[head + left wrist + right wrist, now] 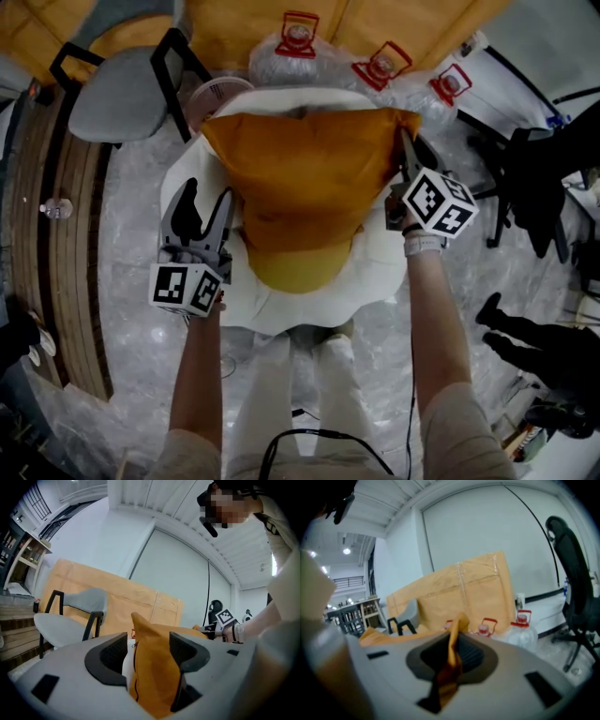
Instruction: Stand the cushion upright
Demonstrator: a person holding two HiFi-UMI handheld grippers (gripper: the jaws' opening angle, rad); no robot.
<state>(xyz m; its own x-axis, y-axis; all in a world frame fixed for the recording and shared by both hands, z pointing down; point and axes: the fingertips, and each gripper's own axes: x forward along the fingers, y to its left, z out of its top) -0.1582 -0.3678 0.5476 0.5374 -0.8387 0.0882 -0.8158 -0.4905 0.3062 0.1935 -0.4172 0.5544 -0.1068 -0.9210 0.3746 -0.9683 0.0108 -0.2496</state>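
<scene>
An orange cushion (pixel 309 187) stands on a white padded seat (pixel 375 272) in front of me, top edge away from me. My right gripper (pixel 406 159) is shut on the cushion's upper right corner; in the right gripper view orange fabric (pixel 452 663) is pinched between the jaws. My left gripper (pixel 206 202) is at the cushion's left side with its jaws wide apart. In the left gripper view the cushion's edge (pixel 154 667) sits between the pads, by the right pad, with a gap to the left one.
A grey chair with black arms (pixel 122 94) stands at the back left. Clear water jugs with red handles (pixel 295 47) line a brown board (pixel 244 28). Wooden steps (pixel 56 234) run down the left. A black office chair (pixel 534 178) is on the right.
</scene>
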